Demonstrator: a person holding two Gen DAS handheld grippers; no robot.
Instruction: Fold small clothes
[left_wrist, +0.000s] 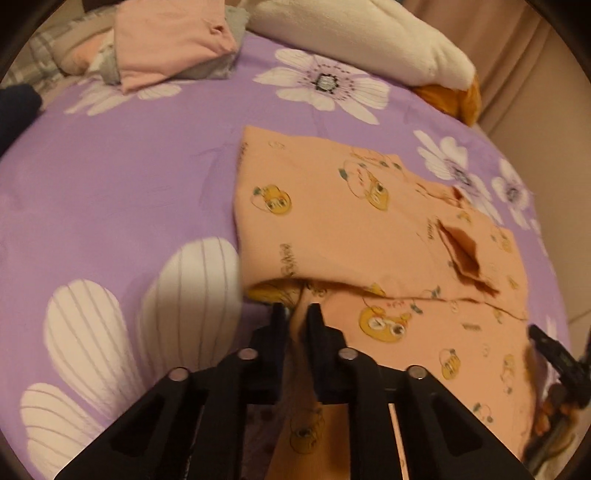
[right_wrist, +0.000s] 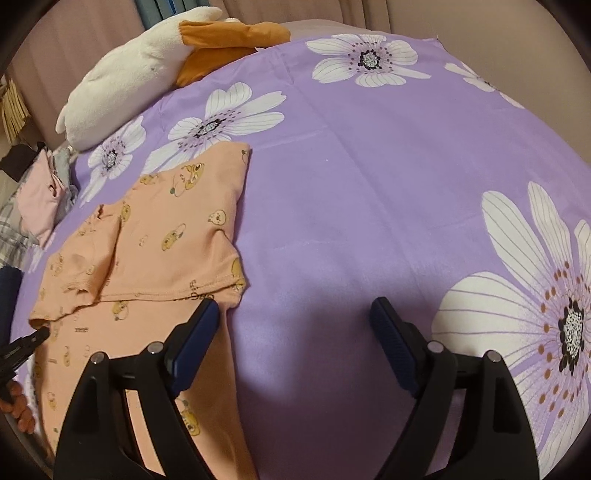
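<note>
A peach garment printed with yellow cartoon animals lies partly folded on the purple floral sheet. My left gripper is shut on its near edge, and a strip of peach cloth runs between the two black fingers. In the right wrist view the same garment lies at the left. My right gripper stands open wide above the sheet. Its left finger lies over the garment's right hem, and only sheet shows between the fingers. The left gripper's tip shows at the far left edge.
A stack of folded pink and grey clothes sits at the far left of the bed. A white and orange plush toy lies along the back. A dark blue cloth is at the left edge. Beige curtains hang behind.
</note>
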